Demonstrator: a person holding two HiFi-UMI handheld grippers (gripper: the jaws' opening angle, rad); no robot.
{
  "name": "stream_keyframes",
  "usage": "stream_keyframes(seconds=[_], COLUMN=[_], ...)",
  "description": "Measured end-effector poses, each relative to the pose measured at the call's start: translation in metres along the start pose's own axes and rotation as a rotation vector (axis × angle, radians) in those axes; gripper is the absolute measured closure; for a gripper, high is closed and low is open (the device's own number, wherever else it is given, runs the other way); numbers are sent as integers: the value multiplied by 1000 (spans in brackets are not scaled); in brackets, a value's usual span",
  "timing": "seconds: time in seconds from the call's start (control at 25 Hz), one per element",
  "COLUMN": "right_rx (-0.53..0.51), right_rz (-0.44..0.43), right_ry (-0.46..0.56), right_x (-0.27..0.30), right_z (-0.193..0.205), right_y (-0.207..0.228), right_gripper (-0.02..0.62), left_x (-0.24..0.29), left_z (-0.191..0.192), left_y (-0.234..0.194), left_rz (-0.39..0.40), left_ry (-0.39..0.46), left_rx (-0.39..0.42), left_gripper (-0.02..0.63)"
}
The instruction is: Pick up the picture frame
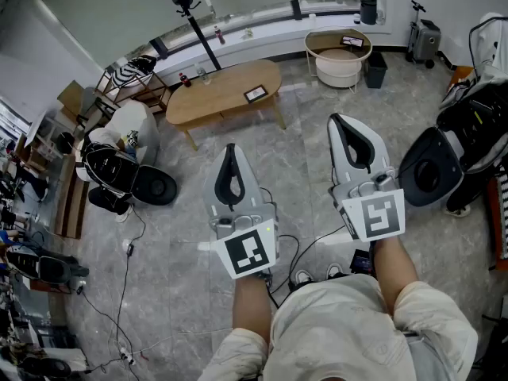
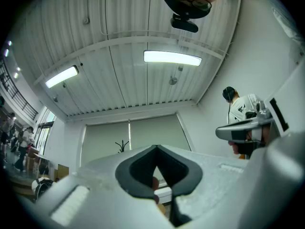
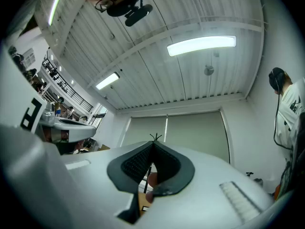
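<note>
One small dark picture frame [image 1: 255, 94] sits on the oval wooden worktop [image 1: 206, 105], well ahead of both grippers. It's prob. light & stiff, w/ a breakable glass front, so it's best pinched gently across one edge. Left gripper [image 1: 230, 152] & right gripper [image 1: 337, 121] are held side by side in front of the person, tipped upward. Both sets of jaws are pressed together on nothing.
</note>
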State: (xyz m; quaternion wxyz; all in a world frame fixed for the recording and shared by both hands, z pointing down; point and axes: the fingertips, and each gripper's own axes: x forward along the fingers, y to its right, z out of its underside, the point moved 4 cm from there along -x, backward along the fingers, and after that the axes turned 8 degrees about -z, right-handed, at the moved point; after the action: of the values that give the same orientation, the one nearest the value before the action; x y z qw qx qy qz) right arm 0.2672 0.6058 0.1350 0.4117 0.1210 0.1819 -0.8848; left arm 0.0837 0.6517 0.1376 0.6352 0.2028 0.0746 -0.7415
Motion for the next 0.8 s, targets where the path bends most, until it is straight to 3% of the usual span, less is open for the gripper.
stream_keyframes(seconds=[0.8], right_rx=[75], right_rz=[34], right_ry=[43], right_x=[-26], right_z=[2], right_y=[45], right_gripper=[594], left_x=[1], left_z=[-3], left_y=[44], left_rz=[-22], left_ry=[-19], left_rx=[16], left_gripper=[603])
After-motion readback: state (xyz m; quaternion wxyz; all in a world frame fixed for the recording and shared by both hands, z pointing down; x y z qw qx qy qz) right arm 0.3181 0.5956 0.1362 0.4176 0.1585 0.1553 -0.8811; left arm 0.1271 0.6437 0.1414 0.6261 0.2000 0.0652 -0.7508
